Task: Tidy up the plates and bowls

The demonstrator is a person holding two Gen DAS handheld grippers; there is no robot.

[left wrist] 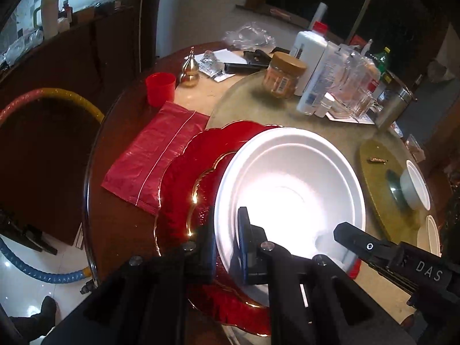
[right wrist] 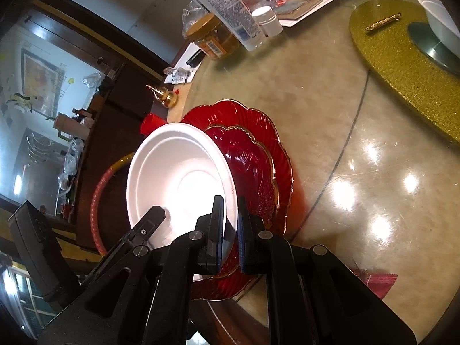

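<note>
A wide white bowl [left wrist: 290,184] [right wrist: 178,172] hangs tilted over two stacked red, gold-edged scalloped plates: a large one [left wrist: 178,172] [right wrist: 277,143] with a smaller one [left wrist: 205,184] [right wrist: 253,161] on top. My left gripper [left wrist: 227,230] is shut on the bowl's left rim. My right gripper [right wrist: 231,215] is shut on the opposite rim. Each gripper also shows in the other's view, the right gripper [left wrist: 343,231] and the left gripper [right wrist: 155,212]. Whether the bowl touches the plates I cannot tell.
A gold round mat [left wrist: 379,178] [right wrist: 396,57] carries a small white bowl [left wrist: 414,187] [right wrist: 440,17]; another white dish [left wrist: 431,235] lies nearer. A red cup [left wrist: 159,87], red packet [left wrist: 155,155], gold gourd ornament [left wrist: 189,70], jar [left wrist: 283,74] and several bottles crowd the table's far side.
</note>
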